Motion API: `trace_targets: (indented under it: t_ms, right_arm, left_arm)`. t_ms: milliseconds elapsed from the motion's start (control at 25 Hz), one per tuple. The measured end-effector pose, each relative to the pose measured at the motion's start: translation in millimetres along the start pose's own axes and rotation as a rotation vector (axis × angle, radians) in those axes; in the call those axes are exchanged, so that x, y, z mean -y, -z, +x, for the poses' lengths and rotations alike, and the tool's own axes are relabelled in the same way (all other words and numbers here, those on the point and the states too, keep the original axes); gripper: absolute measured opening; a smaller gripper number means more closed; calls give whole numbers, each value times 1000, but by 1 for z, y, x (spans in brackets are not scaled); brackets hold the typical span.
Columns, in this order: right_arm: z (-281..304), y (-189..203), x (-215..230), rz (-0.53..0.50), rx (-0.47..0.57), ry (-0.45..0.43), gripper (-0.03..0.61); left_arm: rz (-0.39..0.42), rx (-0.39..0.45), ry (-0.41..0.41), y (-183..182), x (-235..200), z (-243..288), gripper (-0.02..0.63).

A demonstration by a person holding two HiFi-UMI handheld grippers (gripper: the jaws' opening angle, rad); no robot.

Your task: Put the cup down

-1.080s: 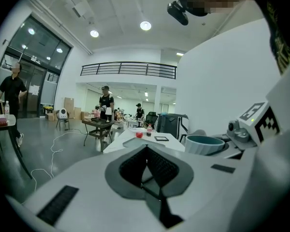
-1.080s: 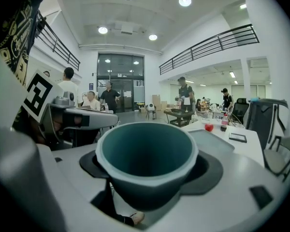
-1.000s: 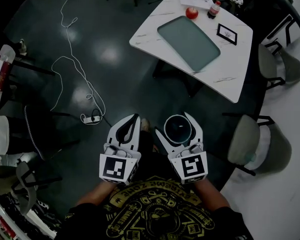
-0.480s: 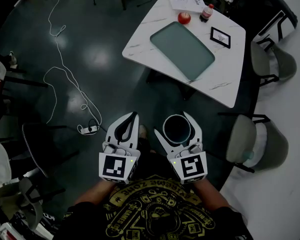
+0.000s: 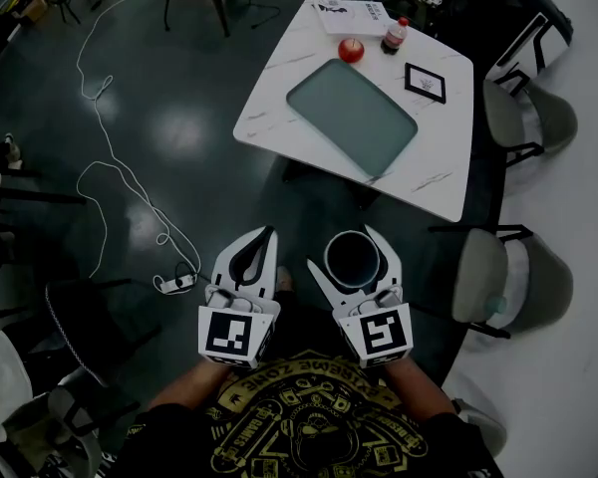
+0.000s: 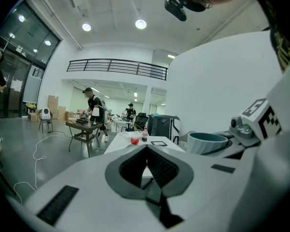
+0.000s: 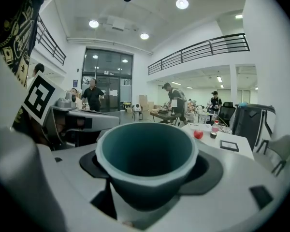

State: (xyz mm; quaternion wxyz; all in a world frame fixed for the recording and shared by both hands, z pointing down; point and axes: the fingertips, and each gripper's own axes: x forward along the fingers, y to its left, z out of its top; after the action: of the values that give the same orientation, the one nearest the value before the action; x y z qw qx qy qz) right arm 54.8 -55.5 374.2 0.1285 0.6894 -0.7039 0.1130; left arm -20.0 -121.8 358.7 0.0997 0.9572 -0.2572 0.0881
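A teal cup (image 5: pixel 352 257) with a pale rim stands upright between the fingers of my right gripper (image 5: pixel 354 250), which is shut on it. In the right gripper view the cup (image 7: pixel 146 161) fills the middle, and the jaws of the right gripper (image 7: pixel 147 180) grip it from both sides. My left gripper (image 5: pixel 268 234) is held beside it at the same height, shut with nothing in it. Its pads (image 6: pixel 146 153) meet in the left gripper view, where the cup (image 6: pixel 207 142) shows to the right. Both are held over the dark floor, short of the white table (image 5: pixel 439 167).
The table carries a green tray (image 5: pixel 351 116), a red apple (image 5: pixel 351 50), a small bottle (image 5: pixel 393 36), a framed card (image 5: pixel 425 82) and papers (image 5: pixel 349 13). Chairs (image 5: pixel 508 279) stand at the right. A cable and power strip (image 5: pixel 179 283) lie on the floor at left. People stand at far tables.
The table has come lower and closer in the head view as the person moves toward it. Both grippers keep the same pose, the cup still held.
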Motion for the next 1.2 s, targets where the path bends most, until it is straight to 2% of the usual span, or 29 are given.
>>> trace_targets:
  t_ms: [600,1200]
  right_arm:
    - [21,-19,2,-40,8,47,385]
    - [51,-24,23,-80,24,-60,385]
  left_arm:
    - [-10,69,60,-16,-15,20,9]
    - [-15,72,-32,-17,-25,48,9]
